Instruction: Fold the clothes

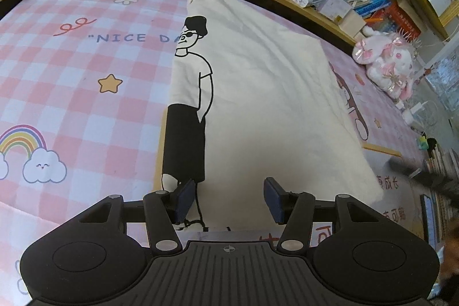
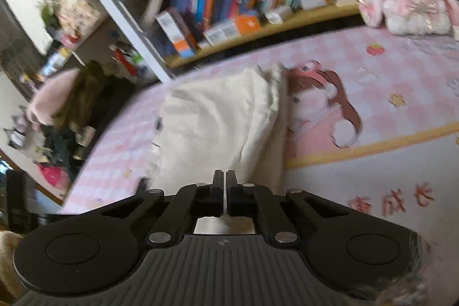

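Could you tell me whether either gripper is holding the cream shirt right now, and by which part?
The left gripper is open above the shirt, holding nothing. The right gripper is shut, but whether cloth is pinched cannot be told.

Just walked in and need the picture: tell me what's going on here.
A person with two handheld grippers is folding a cream T-shirt with a black cartoon-man print on a pink checked bedsheet. The left gripper hovers open over the shirt's near edge. The right gripper is shut; whether it pinches cloth is unclear.
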